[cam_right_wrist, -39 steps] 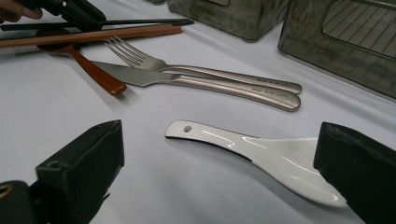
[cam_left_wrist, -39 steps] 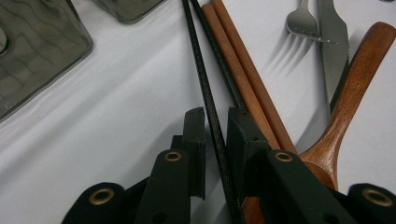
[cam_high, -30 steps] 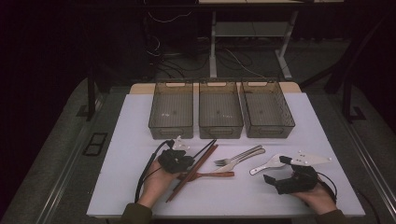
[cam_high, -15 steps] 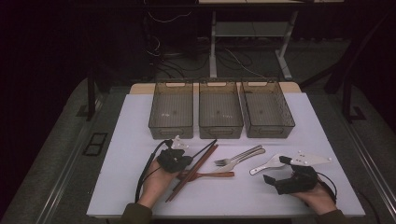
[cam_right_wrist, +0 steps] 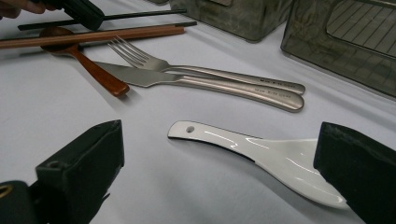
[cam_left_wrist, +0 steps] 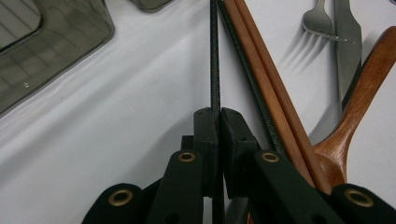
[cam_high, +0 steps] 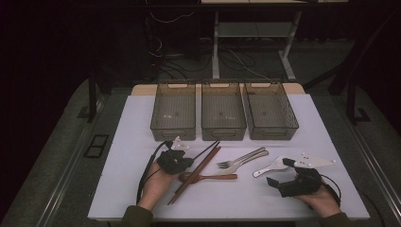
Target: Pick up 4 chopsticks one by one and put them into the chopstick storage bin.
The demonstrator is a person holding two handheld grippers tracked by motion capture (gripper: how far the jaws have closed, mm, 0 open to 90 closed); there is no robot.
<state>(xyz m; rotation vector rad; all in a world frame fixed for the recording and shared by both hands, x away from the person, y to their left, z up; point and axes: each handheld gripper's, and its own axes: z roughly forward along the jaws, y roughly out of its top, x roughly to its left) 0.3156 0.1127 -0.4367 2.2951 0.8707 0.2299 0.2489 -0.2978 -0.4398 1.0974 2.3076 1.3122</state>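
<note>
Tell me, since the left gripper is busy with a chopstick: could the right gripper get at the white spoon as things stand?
Probably yes. The right gripper is open, and the white spoon lies flat on the table just ahead between its jaws. The fork and knife lie farther off, apart from the spoon.

Lab-like workroom: white table (cam_high: 142, 123), floor cables (cam_high: 236, 59), desk frame (cam_high: 250, 28)

Black left gripper (cam_left_wrist: 217, 116), brass rivets, black cable, olive sleeves (cuffs only), grey plate
</note>
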